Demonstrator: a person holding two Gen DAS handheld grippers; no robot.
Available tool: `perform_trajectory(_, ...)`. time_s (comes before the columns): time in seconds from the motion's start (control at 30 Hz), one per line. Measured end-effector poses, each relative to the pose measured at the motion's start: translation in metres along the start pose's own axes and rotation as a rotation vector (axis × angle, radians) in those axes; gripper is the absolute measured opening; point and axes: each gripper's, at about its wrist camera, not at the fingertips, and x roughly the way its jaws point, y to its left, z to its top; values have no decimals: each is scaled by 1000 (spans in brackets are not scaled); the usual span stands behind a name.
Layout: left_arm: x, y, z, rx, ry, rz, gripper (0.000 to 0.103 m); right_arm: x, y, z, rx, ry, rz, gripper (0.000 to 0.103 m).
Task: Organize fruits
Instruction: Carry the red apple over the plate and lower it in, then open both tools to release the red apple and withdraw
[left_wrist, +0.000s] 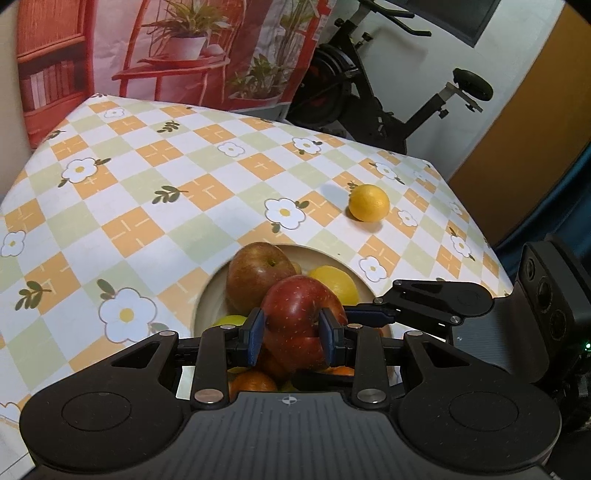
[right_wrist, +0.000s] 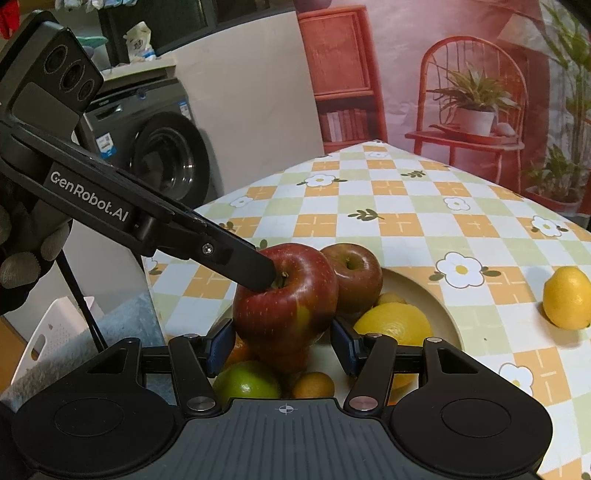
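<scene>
My left gripper (left_wrist: 291, 334) is shut on a red apple (left_wrist: 303, 321), holding it over the beige fruit bowl (left_wrist: 328, 254). The same apple (right_wrist: 286, 306) shows in the right wrist view with the left gripper's finger on its top. My right gripper (right_wrist: 282, 345) is open with the apple between its fingers; I cannot tell whether the pads touch it. The bowl (right_wrist: 439, 306) holds a second apple (right_wrist: 354, 273), a lemon (right_wrist: 393, 325), a green lime (right_wrist: 245, 380) and small oranges (right_wrist: 314, 384). A loose lemon (left_wrist: 369, 203) lies on the tablecloth beyond the bowl, and also shows in the right wrist view (right_wrist: 567, 297).
The table has a checked flowered cloth (left_wrist: 147, 192). An exercise bike (left_wrist: 369, 92) stands behind its far edge. A washing machine (right_wrist: 155, 147) and a white basket (right_wrist: 55, 336) are off the table's left side. A red printed backdrop (left_wrist: 166, 51) hangs behind.
</scene>
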Motion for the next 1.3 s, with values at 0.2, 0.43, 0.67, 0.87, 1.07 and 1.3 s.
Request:
perform_trajectory(0.2,4,-4,2,19,-3,4,34,-1,-2,0,3,2,-14,53)
perform_trajectory(0.43,5,-3,3,21,-2,10,37,-2,-2,0,-10,7,-32,54)
perform_trajectory(0.67,10,-5,6,35,2,24,39,-9,-5,-4,-4,-9,-48,54)
perform_trajectory(0.87,12,-9,7,45,4,26,39,-14,-7,-6,-7,-16,-49,54)
perform_trajectory(1.07,11,-10,10,43,-11,33,38,-24,-13,-9,-2,-45,-60,54)
perform_trajectory(1.3,15,-15,20,44,-32,35,38,-39,-33,-15,37,-87,-82,55)
